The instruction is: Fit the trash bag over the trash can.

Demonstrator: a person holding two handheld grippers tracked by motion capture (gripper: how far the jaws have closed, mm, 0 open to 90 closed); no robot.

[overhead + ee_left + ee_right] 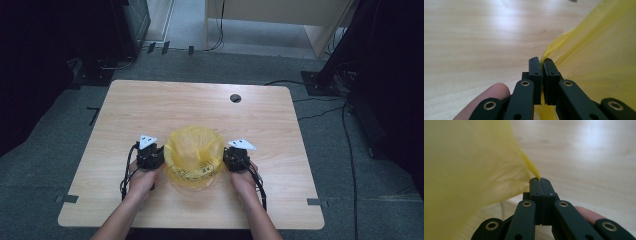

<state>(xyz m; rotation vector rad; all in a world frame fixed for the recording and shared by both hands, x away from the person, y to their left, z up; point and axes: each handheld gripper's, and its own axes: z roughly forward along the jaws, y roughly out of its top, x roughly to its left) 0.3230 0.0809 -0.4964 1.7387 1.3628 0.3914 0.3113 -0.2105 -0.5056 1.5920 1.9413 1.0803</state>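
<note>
both pinch the yellow bag (pixel 194 157) rim: left hand-held gripper (pixel 541 61), right hand-held gripper (pixel 540 180). step: holding mouth spread between them. next: steady, even lowering.

The yellow bag (pixel 194 156), between the left tongs (pixel 156 159) and right tongs (pixel 231 159), carries dark print on its lower front, too small and blurred to read.

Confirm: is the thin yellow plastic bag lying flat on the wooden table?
No, the thin yellow plastic bag stands puffed open between the left gripper and right gripper.
</note>
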